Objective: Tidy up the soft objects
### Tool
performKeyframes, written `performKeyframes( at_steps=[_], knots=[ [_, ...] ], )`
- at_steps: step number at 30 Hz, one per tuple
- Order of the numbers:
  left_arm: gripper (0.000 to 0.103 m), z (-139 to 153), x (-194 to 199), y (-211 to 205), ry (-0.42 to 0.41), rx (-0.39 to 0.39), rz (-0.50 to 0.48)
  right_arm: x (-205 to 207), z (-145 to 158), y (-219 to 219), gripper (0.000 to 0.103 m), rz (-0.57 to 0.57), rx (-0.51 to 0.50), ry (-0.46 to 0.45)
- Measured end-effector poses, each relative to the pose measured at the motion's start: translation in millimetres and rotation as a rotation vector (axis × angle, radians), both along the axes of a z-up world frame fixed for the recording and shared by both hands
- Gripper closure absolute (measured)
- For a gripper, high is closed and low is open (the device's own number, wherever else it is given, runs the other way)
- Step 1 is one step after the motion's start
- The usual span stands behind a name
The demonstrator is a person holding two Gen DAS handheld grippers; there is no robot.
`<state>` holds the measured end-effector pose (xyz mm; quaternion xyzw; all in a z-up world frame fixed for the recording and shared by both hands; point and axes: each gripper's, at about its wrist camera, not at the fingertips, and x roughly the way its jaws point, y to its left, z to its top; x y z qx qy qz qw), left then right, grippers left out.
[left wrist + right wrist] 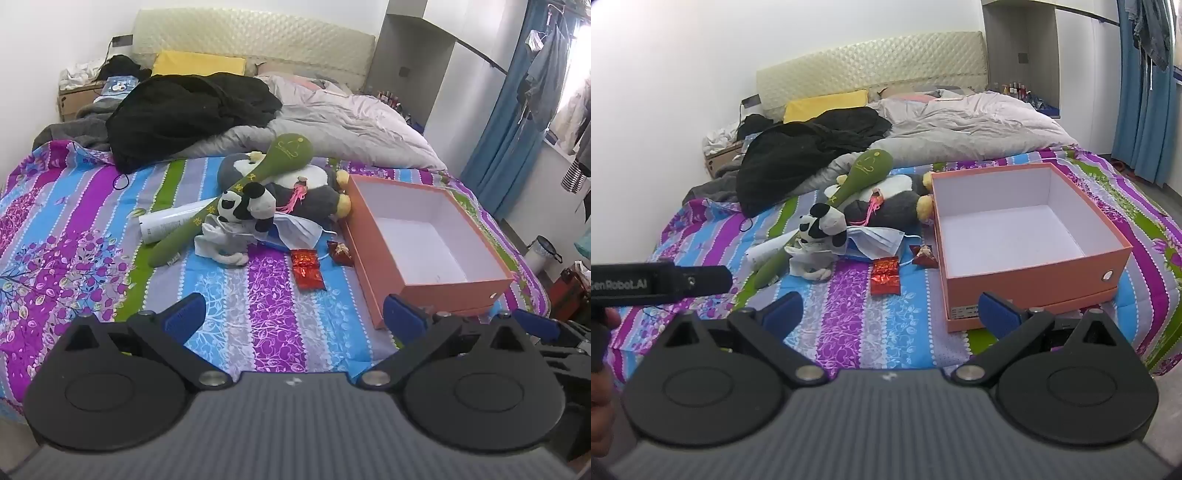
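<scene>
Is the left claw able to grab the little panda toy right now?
Probably yes. The left claw is open and empty, and only bare bedsheet lies between it and the panda toy, which sits on top of the pile.

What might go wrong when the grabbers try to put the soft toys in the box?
1. The panda lies on the long green toy and a face mask, so grabbing it may drag those along.
2. The green toy looks longer than the orange box, so it may stick out or tip over the rim.
3. The red candy wrappers sit near the box and could get knocked around. Both grabbers are open and hold nothing.
</scene>
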<state>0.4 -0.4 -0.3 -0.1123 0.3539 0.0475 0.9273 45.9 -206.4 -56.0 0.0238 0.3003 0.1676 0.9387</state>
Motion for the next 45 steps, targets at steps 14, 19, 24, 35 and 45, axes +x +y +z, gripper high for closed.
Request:
performKeyframes(
  at_steps=[14,19,24,35,45],
  knots=[
    [0.000,-1.4,-1.9,-4.6,-0.030,0.032,-0.015,3.4,-1.1,-2.1,0.000,-0.005,-0.012,-0.011],
    [0.000,-6.7,-3.4,-3.6,-0.026,0.018,-0.011,1.2,-5.7,-0.1,0.000,-0.005,-0.001,-0.013],
    [0.000,-12.4,-4.2,2.4,-0.024,-0.011,-0.013,-0.6,-8.4,-0.1,0.000,-0.013,-0.004,-0.003],
    [0.000,-14.1,-4.8,7.4,-0.031,-0.025,-0.003,0.4,-8.9,2.1,0.000,-0.006,-0.012,0.009],
    [0.000,-14.8,-5.4,4.9,-0.033,-0.018,-0.012,-0.2,-8.9,1.7,0.000,-0.010,-0.013,0.011]
  ],
)
